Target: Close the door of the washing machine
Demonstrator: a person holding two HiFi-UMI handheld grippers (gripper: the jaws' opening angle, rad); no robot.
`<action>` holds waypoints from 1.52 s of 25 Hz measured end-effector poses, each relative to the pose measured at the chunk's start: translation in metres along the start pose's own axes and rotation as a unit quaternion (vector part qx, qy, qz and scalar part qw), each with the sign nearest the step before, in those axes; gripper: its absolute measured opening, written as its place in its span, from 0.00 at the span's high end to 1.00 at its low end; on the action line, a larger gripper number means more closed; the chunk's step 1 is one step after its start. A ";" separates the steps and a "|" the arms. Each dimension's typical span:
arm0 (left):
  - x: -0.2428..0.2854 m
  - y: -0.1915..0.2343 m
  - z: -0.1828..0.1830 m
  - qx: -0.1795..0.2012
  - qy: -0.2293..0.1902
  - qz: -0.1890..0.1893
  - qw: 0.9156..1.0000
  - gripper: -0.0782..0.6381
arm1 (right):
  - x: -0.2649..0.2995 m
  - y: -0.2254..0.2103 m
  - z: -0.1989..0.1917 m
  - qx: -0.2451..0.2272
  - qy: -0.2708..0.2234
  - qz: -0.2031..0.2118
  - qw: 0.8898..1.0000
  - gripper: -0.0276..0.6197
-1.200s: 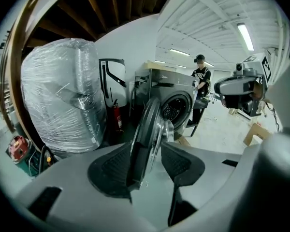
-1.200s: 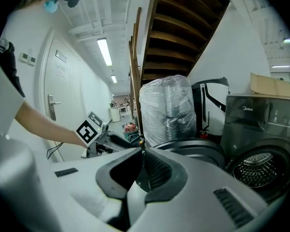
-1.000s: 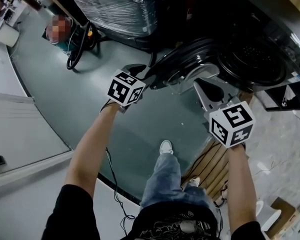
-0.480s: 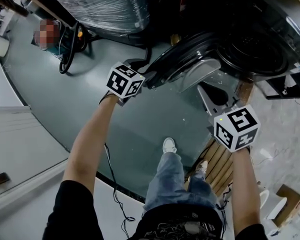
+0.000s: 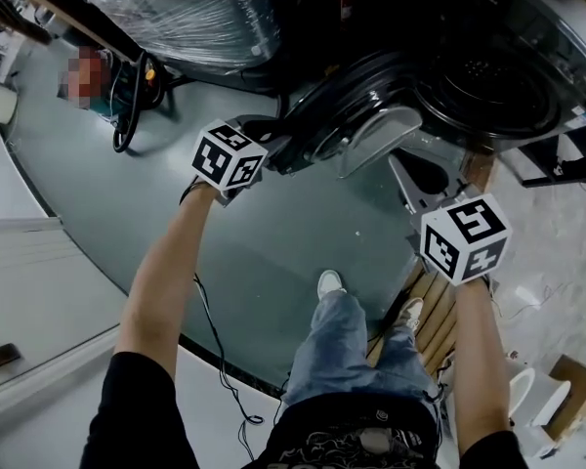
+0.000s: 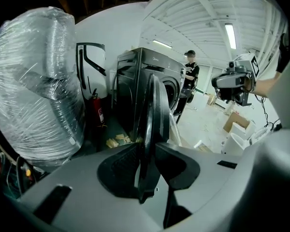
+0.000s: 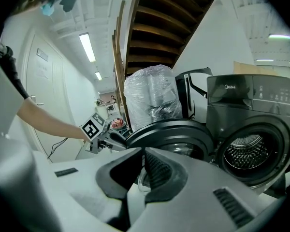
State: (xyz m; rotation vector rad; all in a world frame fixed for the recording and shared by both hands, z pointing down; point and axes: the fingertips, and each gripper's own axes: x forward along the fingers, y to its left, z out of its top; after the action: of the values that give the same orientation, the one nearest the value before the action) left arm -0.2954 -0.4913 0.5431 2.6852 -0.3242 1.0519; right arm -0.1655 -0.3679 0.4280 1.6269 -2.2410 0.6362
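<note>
Door: the washing machine's round dark door [image 5: 347, 115] stands swung open, out from the dark washing machine [image 5: 527, 57] and its drum.
Head view, left: my left gripper [image 5: 273, 137] reaches to the door's outer rim, at the end farthest from the drum opening.
Head view, right: my right gripper [image 5: 405, 174] sits just below the door's glass bulge, near it. I cannot tell from here whether it touches.
Left gripper view, fingers: the door's black rim runs upright, edge-on, straight between my two pads. My jaws have just been closing, and the pads now press on the rim from both sides, so I am grasping the door.
Left gripper view, around: the machine's cabinet stands behind the rim, a plastic-wrapped bundle [image 6: 34, 81] is to the left, and my right gripper hovers at far right.
Right gripper view, fingers: my jaws are clenched, tips meeting, with nothing between them.
Right gripper view, door: the door lies just beyond my fingertips, its face tilted toward me. The open drum is to its right, and my left gripper is on its left edge.
</note>
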 end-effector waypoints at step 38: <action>0.065 -0.217 0.009 -0.143 0.004 0.047 0.989 0.72 | -0.182 -0.103 -0.077 0.041 -0.036 0.007 0.998 0.92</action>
State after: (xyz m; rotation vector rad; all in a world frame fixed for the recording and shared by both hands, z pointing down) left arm -0.1806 -0.2959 0.5508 2.4298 -0.5596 0.9606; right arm -0.0116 -0.2066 0.4241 1.7010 -2.3072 0.6925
